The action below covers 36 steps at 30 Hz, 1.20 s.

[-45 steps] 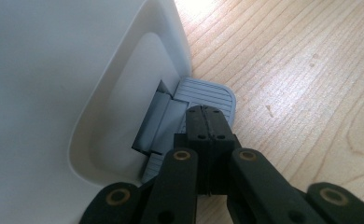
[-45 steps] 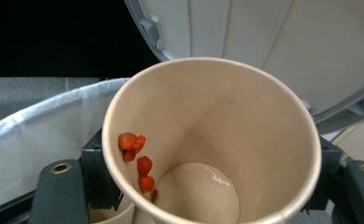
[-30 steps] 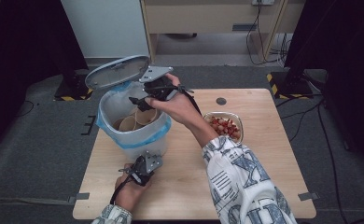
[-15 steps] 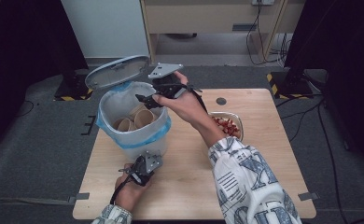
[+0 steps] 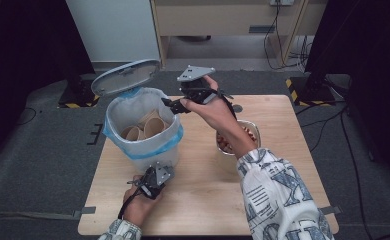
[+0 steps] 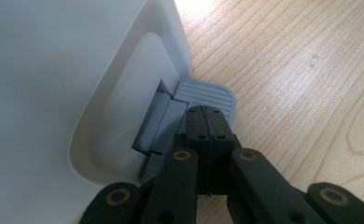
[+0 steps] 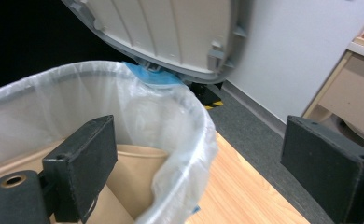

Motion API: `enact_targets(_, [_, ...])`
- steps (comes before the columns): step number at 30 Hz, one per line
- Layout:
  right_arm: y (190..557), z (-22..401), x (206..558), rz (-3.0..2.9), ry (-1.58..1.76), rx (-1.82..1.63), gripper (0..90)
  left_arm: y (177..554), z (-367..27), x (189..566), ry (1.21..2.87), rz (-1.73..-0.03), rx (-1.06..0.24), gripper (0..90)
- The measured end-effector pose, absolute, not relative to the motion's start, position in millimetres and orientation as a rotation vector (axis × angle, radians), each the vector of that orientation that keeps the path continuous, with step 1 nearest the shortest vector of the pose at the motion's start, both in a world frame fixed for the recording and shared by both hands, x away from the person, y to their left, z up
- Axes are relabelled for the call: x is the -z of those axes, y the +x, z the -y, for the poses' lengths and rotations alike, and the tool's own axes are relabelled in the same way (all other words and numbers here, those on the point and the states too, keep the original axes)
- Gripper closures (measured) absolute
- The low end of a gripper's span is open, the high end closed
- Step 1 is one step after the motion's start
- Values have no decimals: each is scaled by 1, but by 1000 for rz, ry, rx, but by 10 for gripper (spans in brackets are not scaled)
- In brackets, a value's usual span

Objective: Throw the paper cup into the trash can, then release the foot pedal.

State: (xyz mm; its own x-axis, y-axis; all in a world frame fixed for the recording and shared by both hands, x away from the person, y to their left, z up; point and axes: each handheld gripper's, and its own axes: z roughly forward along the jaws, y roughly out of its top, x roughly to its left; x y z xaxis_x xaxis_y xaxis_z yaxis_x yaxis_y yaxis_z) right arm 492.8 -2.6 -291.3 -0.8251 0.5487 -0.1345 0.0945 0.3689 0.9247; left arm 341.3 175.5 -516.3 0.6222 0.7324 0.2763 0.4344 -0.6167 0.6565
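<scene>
1. The right tool (image 5: 180, 106) has pulled back from over the bin (image 5: 142, 131) since a second ago: it was down over the opening, and now it sits at the rim on the side nearer the bowl (image 5: 237, 137), raised a little.
2. Its jaws stand wide apart with nothing between them. I judge it has dropped its load and this trip is done.
3. Several tan paper cups (image 5: 150, 124) lie inside the bin's clear liner (image 7: 180, 121), below and to the left of the right tool. The bin is on the tabletop (image 5: 263, 200) near its left end.
4. The left tool (image 6: 207, 126) has its jaws pressed together, tips resting on the grey foot pedal (image 6: 208, 93) at the bin's base. It seems to be pressing down, gripping nothing.
5. The grey lid (image 5: 125, 76) stands tipped up behind the bin, as it did a second ago, so the pedal is evidently held down.
6. The bowl, partly behind the person's right forearm, holds something reddish.
</scene>
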Motion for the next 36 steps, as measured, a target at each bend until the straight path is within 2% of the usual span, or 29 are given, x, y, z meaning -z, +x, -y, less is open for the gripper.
enact_targets(22, [498,70,303,-2151,682,-1405,108,341,-176,516,2298,-917,-727,897])
enact_targets(23, [499,76,304,-2146,689,-1400,108,339,-176,515,2297,-920,-735,879])
enact_targets(26, [499,87,306,-2137,711,-1392,108,337,-177,512,2278,-941,-730,734])
enact_targets(27, [499,93,307,-2130,722,-1387,108,335,-178,510,2268,-946,-725,734])
enact_targets(28, [500,106,309,-2118,745,-1377,107,331,-180,508,2267,-955,-697,648])
enact_targets(30, [500,117,311,-2104,769,-1364,106,326,-180,505,2245,-946,-699,585])
enact_targets(36, [498,144,315,-2073,819,-1344,105,319,-186,499,2195,-966,-653,503])
